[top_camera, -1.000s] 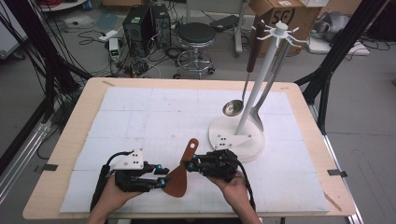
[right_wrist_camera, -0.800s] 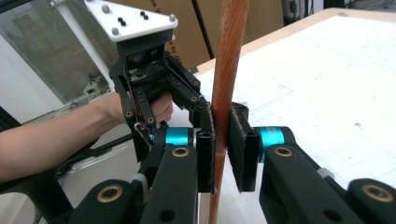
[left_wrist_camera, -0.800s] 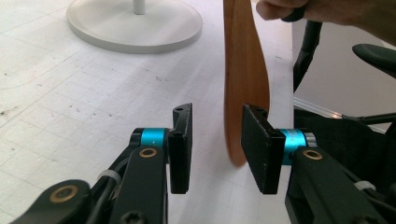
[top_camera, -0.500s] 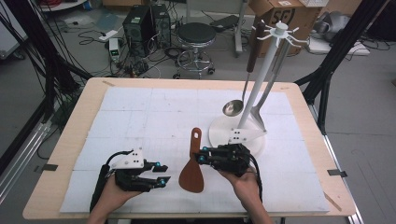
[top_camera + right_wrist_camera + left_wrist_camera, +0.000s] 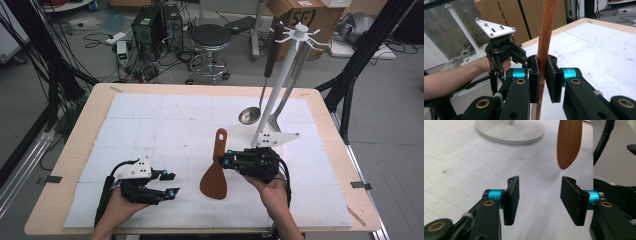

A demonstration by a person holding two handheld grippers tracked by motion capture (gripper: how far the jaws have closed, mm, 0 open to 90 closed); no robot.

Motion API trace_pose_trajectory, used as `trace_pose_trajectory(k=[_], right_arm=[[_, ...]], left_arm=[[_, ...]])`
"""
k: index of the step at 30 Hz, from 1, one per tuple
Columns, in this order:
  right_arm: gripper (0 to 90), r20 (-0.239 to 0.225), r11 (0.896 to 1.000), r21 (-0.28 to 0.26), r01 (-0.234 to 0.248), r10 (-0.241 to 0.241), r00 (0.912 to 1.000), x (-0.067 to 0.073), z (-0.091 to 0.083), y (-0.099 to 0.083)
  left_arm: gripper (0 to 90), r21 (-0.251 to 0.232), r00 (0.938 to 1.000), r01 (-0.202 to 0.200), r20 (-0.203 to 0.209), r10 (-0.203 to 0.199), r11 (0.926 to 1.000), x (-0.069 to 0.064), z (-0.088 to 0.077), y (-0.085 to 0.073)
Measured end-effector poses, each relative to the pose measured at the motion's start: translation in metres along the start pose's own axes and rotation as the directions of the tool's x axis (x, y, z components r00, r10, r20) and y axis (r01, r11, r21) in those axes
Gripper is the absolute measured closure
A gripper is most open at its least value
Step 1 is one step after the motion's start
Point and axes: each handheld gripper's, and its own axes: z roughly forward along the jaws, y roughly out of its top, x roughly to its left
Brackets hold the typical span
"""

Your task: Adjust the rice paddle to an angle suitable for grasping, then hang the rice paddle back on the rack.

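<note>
A brown wooden spatula (image 5: 215, 180) hangs upright over the white mat, blade down. My right gripper (image 5: 225, 160) is shut on its handle (image 5: 546, 37) and holds it off the table. In the left gripper view the blade (image 5: 569, 142) hangs ahead of the jaws and a little to the right. My left gripper (image 5: 171, 183) rests low at the front left. Its jaws have just been opening, and my left gripper (image 5: 539, 197) stands open with nothing between the pads. The right gripper view shows the left gripper (image 5: 499, 50) beyond the handle, in a person's hand.
A white utensil rack (image 5: 277, 90) stands on its round base (image 5: 282, 139) at the right rear of the mat. A metal ladle (image 5: 248, 116) and a dark-handled utensil (image 5: 272, 47) hang from it. The wooden table edge (image 5: 60, 190) borders the mat.
The left gripper let go of the spatula blade and opened. The right gripper moved right and up with the spatula, which swung from tilted to upright.
</note>
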Motion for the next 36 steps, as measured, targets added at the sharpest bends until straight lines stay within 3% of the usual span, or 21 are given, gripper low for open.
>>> trace_pose_trajectory(k=[10,25,36], right_arm=[[82.4,0.019,1.000,-0.014,0.013,-0.013,0.9997,-0.003,-0.012,0.013],[82.4,0.059,0.999,-0.033,0.041,-0.039,0.9975,-0.003,-0.037,0.033],[82.4,0.055,0.999,-0.031,0.042,-0.040,0.9977,-0.004,-0.041,0.042]], left_arm=[[39.8,-0.003,0.9992,0.021,-0.033,-0.021,0.9998,0.006,-0.004,-0.003],[35.5,-0.012,0.9988,0.020,-0.044,-0.021,0.9997,0.007,-0.007,-0.003],[32.6,-0.011,0.9980,0.036,-0.052,-0.036,0.9993,0.008,-0.007,-0.005]])
